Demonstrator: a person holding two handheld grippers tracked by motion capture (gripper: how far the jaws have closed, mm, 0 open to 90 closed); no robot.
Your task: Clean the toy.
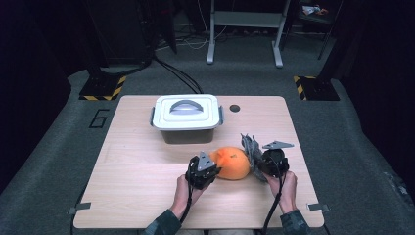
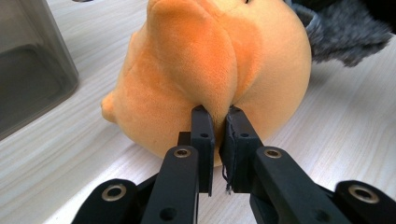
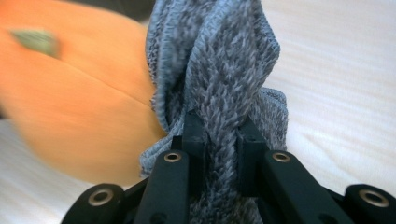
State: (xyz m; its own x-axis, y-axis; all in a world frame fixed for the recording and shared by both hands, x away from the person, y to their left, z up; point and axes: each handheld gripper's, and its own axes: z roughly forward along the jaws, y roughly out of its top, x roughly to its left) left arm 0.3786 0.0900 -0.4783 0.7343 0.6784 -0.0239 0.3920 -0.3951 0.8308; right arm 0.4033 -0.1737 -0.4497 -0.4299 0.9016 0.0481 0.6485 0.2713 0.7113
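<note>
An orange plush toy [image 1: 233,163] lies on the wooden table [image 1: 147,171] in front of the box. My left gripper [image 1: 211,164] is at its left side; the left gripper view has the jaws pinching a fold of the orange plush toy [image 2: 210,70]. A grey knitted cloth [image 1: 251,149] sits against the toy's right side. My right gripper [image 1: 259,164] is shut on that grey knitted cloth [image 3: 224,84], which bunches up between the jaws, with the orange plush toy [image 3: 70,107] blurred just behind it.
A white-lidded grey storage box [image 1: 187,117] with a handle stands at the table's back centre. A dark round hole [image 1: 235,108] is in the tabletop right of it. The box's grey wall [image 2: 28,79] is near my left gripper.
</note>
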